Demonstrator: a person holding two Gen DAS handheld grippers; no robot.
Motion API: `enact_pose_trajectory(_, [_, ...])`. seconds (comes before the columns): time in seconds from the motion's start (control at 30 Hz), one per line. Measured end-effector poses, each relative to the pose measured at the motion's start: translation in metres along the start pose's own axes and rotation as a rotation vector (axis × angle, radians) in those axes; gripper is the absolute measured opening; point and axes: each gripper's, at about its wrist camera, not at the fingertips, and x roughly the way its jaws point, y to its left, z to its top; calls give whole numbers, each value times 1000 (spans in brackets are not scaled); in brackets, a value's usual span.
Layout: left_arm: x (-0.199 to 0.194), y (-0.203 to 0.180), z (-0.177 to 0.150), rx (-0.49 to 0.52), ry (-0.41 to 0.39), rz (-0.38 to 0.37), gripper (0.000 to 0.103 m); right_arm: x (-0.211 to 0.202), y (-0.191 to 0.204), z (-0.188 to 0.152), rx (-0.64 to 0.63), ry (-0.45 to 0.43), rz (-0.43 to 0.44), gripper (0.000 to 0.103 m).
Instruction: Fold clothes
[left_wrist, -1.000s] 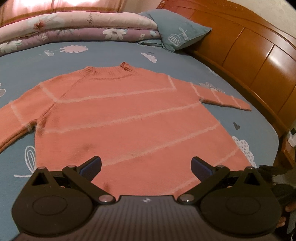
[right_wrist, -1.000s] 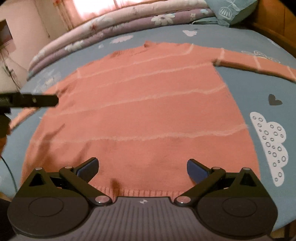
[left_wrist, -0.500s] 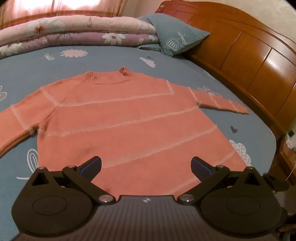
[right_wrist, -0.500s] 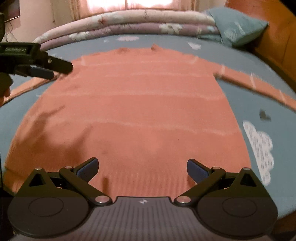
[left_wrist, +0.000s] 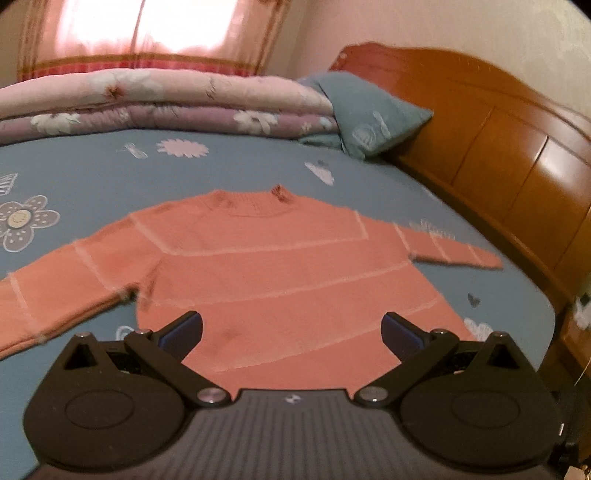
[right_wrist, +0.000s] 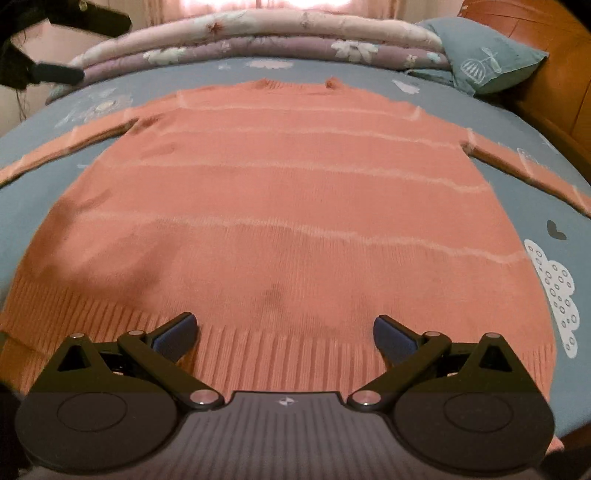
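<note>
Sweater (right_wrist: 280, 206) — flat on bed (left_wrist: 92, 177), sleeves spread at 9 and 3 o'clock. Left gripper (left_wrist: 291, 328), right gripper (right_wrist: 282, 330) — jaws wide, empty. Step: pre-fold approach; next likely calls for sleeve grasp.

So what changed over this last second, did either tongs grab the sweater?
No grab. The left tongs pulled back and tilted up, so the sweater looks farther off and more wall shows. The right tongs shifted to look squarely up the sweater from above its hem. Both stayed open and empty; the sweater stayed flat on the bed, sleeves out.
</note>
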Motion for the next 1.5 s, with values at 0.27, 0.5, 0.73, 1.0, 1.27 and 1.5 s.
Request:
enact_pose_trajectory(0.27, [-5,6,1,-13,-7,10,102,14,2,61,-83,-140,-210,103])
enact_pose_trajectory(0.5, [-6,4,2,2,-13,-5,102,37,-33,47,82,-28,-143,103])
enact_pose_trajectory(0.73, [-1,0,1,8,-5,-1,102,3,-26,27,85,-35,-117,103])
enact_pose_trajectory(1.0, [7,-12,-4,44,14,22,102,38,1,50,13,-90,-118,103])
enact_pose_trajectory(1.27, [30,-24,-10,53,56,26,102,17,-14,8,13,-149,-21,103])
enact_pose_trajectory(1.5, [62,-51,-33,120,158,10,102,13,-16,9,4,-132,-1,103])
